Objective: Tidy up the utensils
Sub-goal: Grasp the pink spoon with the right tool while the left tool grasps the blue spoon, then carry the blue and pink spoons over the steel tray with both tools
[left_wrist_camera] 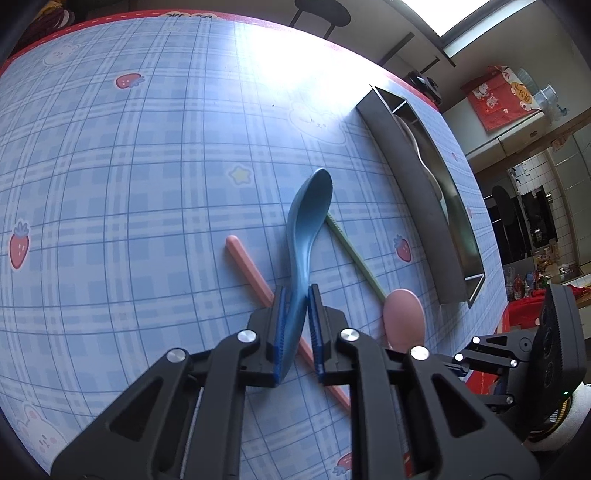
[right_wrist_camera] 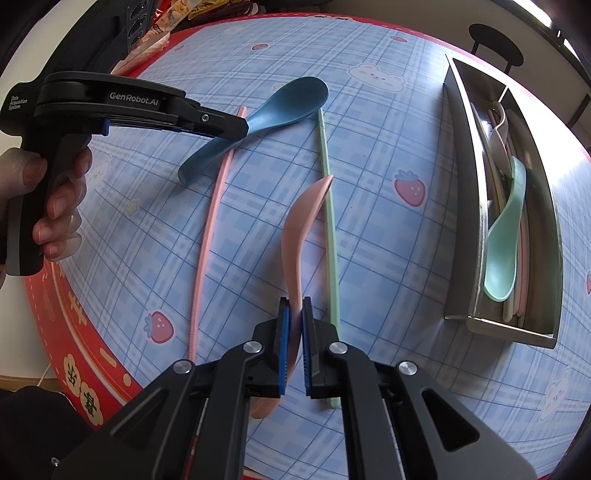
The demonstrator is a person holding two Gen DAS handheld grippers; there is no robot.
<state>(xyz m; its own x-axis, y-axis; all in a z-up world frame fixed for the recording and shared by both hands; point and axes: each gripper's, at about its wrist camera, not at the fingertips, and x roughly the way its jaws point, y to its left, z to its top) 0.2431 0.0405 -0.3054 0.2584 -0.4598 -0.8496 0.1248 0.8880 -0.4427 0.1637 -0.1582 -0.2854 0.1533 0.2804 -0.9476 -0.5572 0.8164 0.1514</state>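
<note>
My left gripper (left_wrist_camera: 295, 295) is shut on a blue spoon (left_wrist_camera: 308, 221) and holds it above the table; the spoon also shows in the right wrist view (right_wrist_camera: 273, 114), with the left gripper (right_wrist_camera: 236, 127) on its handle. My right gripper (right_wrist_camera: 294, 306) is shut on a pink spoon (right_wrist_camera: 299, 229), whose bowl shows in the left wrist view (left_wrist_camera: 404, 319). A pink chopstick (right_wrist_camera: 208, 229) and a green chopstick (right_wrist_camera: 328, 221) lie on the tablecloth. The metal tray (right_wrist_camera: 458, 184) at right holds a mint spoon (right_wrist_camera: 504, 236) and other utensils.
The blue plaid tablecloth (left_wrist_camera: 129, 184) has a red border (right_wrist_camera: 74, 332) near the table's edge. A black stool (left_wrist_camera: 321, 11) stands beyond the far edge. Cabinets and clutter fill the room at right (left_wrist_camera: 535, 221).
</note>
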